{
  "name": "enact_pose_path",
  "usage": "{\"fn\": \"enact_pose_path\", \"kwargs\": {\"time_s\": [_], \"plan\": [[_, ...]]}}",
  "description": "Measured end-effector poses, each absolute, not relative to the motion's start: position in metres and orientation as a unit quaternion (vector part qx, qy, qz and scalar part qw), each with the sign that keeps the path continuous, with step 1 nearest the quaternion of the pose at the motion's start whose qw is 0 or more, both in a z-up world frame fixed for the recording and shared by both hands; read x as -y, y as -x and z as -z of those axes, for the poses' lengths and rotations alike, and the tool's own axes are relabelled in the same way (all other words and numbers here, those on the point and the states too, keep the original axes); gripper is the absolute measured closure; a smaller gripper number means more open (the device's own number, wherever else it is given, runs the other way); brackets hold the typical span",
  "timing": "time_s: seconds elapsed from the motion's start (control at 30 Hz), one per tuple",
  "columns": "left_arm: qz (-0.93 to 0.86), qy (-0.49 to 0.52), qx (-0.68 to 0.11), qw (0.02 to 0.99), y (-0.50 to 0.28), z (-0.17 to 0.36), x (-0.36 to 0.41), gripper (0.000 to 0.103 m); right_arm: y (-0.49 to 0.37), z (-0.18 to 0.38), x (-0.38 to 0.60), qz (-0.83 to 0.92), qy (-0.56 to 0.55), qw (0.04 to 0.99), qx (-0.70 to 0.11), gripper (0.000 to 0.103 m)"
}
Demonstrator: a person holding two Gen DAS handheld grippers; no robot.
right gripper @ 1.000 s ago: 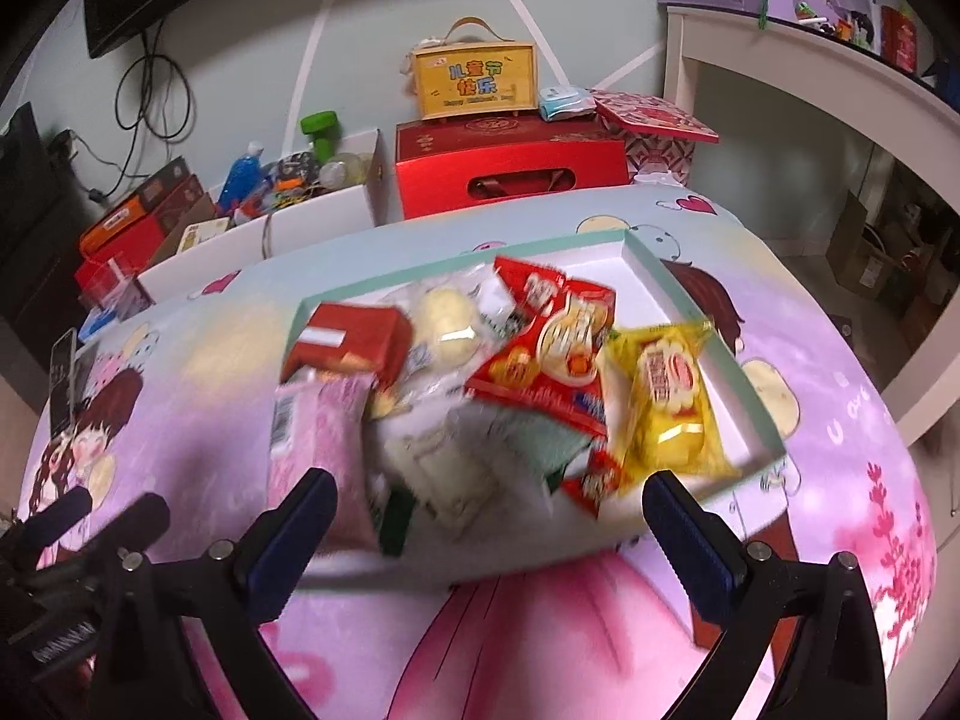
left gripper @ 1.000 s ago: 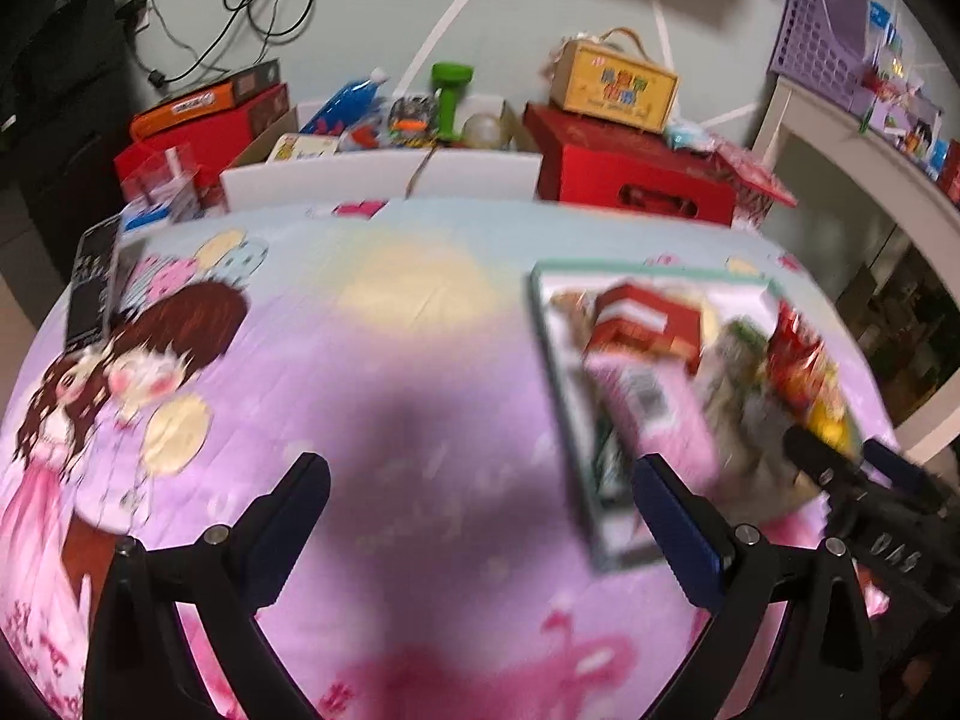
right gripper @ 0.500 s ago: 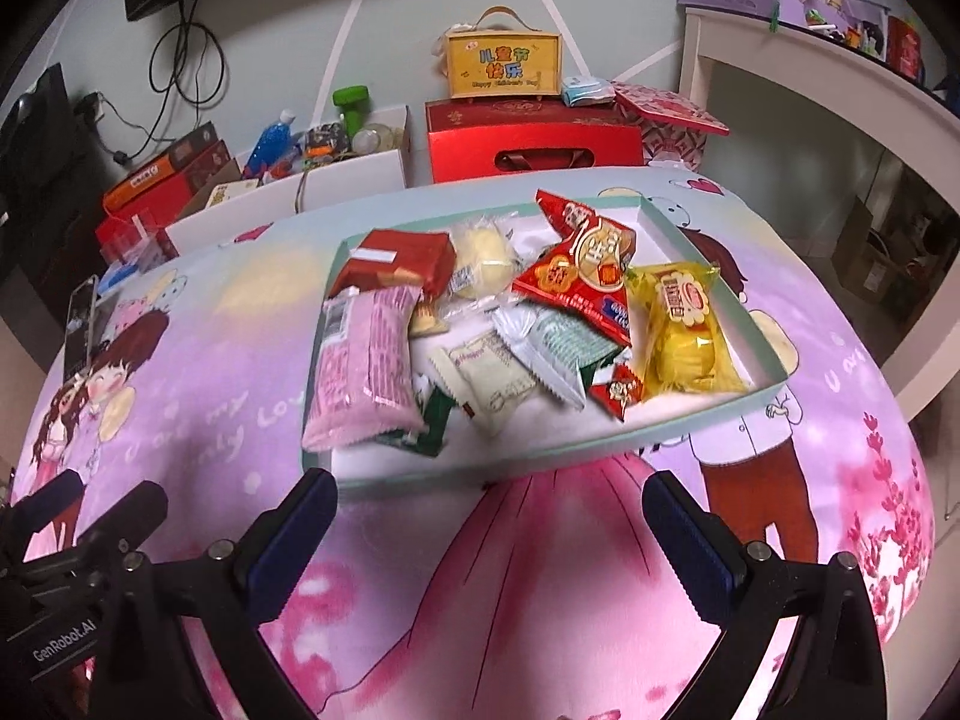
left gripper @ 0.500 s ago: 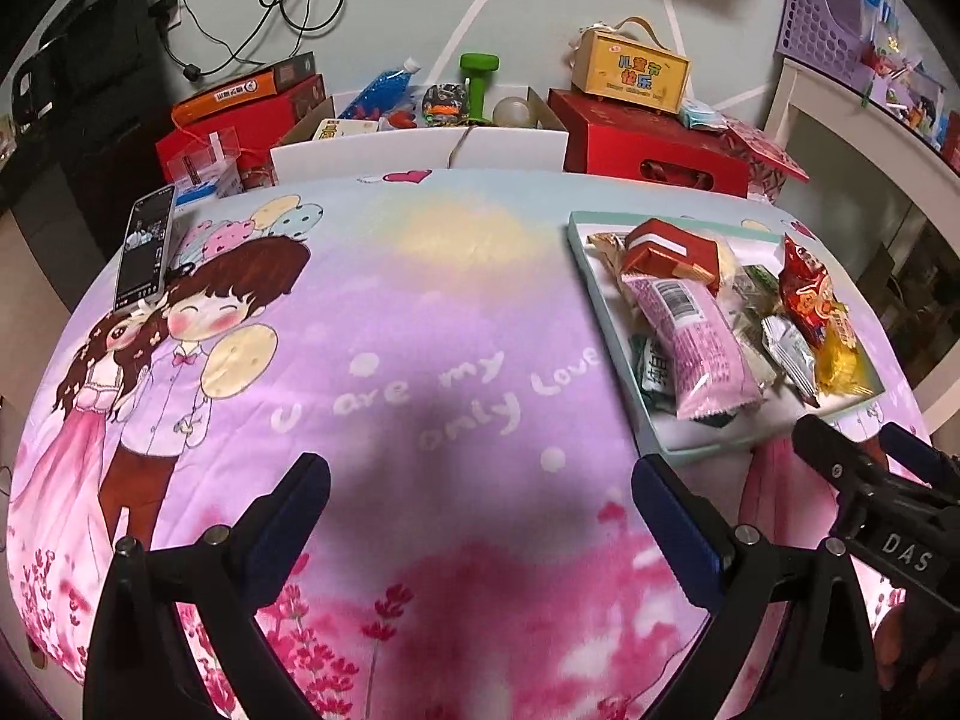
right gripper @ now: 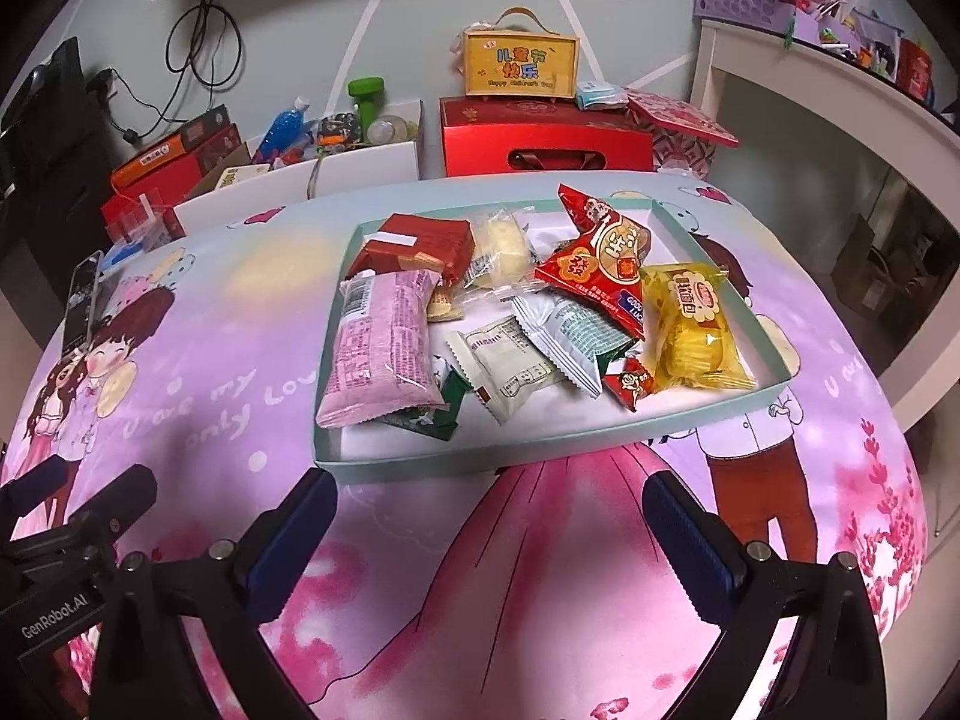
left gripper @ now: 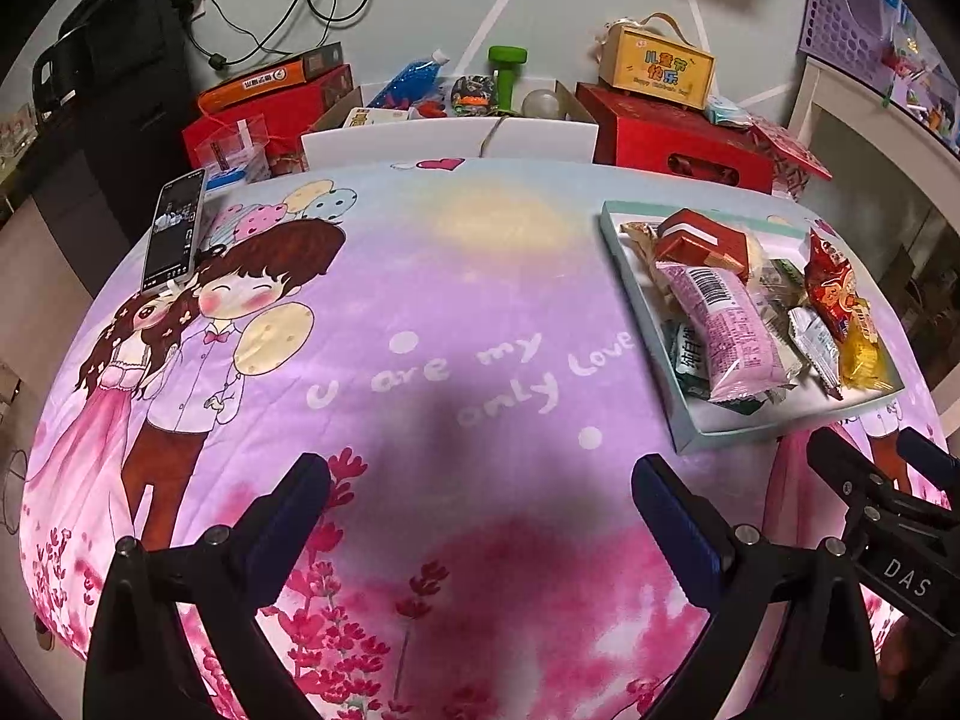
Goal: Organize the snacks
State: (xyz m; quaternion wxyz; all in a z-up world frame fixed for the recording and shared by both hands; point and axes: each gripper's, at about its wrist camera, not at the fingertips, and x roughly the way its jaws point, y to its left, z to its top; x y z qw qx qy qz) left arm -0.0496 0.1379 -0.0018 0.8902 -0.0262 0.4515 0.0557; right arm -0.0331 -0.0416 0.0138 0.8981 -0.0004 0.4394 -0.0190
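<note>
The shallow tray (right gripper: 708, 414) sits on the right half of the printed cloth (left gripper: 420, 312), its near rim just beyond the right gripper (right gripper: 489, 531). Snacks fill it: a pink packet (right gripper: 384, 348) at the left wall, a yellow packet (right gripper: 690, 324) at the right, a red box (right gripper: 420, 246) far left. Open cloth lies left of the tray. The left gripper (left gripper: 480, 504) hovers over that bare cloth. Both grippers stand spread wide, holding nothing. A phone (left gripper: 174, 228) lies at the far-left edge.

free: cloth (left gripper: 456, 300) left of tray (right gripper: 540, 453) | blocked: phone (left gripper: 173, 234) (far-left edge), perhaps propped
</note>
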Motion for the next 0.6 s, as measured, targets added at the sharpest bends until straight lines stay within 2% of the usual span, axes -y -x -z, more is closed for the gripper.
{"fn": "enact_pose_path", "kwargs": {"time_s": [0.6], "plan": [[-0.078, 0.024, -0.457, 0.886, 0.046, 0.0056, -0.1458, 0.002, 0.0268, -0.0053, 0.0395, 0.017, 0.002, 0.896, -0.445, 0.0]]}}
